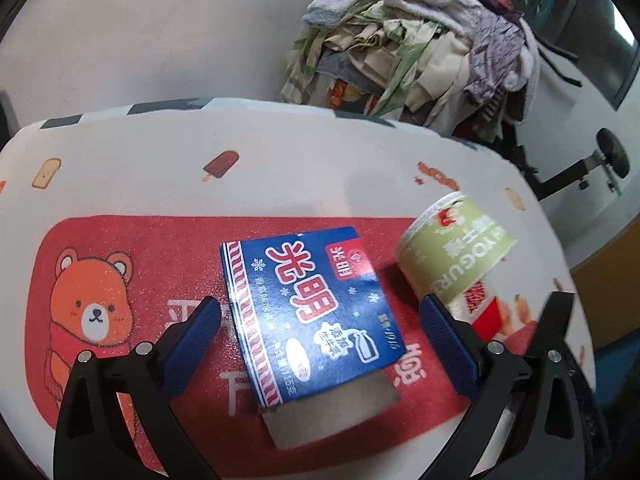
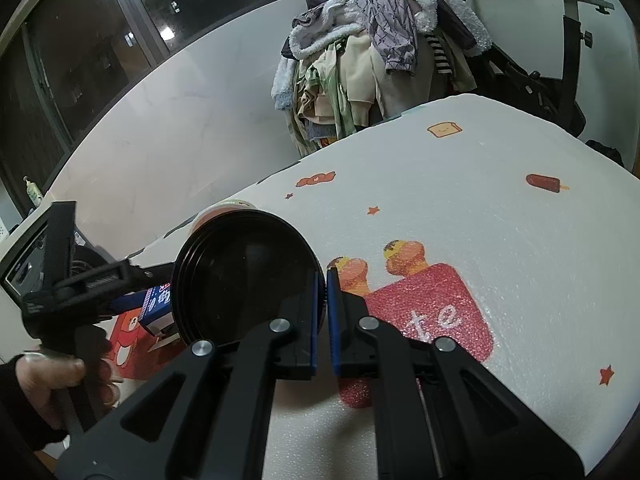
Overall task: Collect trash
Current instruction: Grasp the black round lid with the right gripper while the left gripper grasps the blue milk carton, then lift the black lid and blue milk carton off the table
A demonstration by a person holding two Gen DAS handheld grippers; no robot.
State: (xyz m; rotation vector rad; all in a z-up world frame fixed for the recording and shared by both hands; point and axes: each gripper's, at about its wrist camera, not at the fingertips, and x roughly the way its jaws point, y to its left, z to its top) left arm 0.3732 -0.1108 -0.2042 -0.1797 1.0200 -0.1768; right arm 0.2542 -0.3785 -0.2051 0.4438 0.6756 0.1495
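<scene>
- Left wrist view: the left gripper (image 1: 320, 320) has its jaws spread wide, one blue-padded finger on each side of a blue carton (image 1: 308, 312) with red-and-white lettering. The carton lies flat on the red bear panel of the printed table cover (image 1: 280, 168), and neither pad touches it.
- Only this view shows the outside of the yogurt cup (image 1: 456, 252): a green band with upside-down lettering, a red and white end, lifted above the cover just right of the carton, a little blurred. A black frame part stands beside its lower end.
- Beyond the table edge, a heap of clothes (image 1: 420, 52) hangs over a rack.
- Right wrist view: the right gripper (image 2: 322, 300) has its jaws drawn nearly together, pinching the rim of a black lid (image 2: 244, 276) held on edge, its hollow face toward the camera. The pale cup body barely shows behind it.
- This view alone shows the left-hand tool from the side: its black frame reaches in from the left, a bare hand (image 2: 60, 376) wrapped round the handle, with a corner of the blue carton (image 2: 156, 304) beneath.
- The clothes heap (image 2: 380, 48) stands behind the table, and an exercise bike (image 2: 560, 52) to its right.
</scene>
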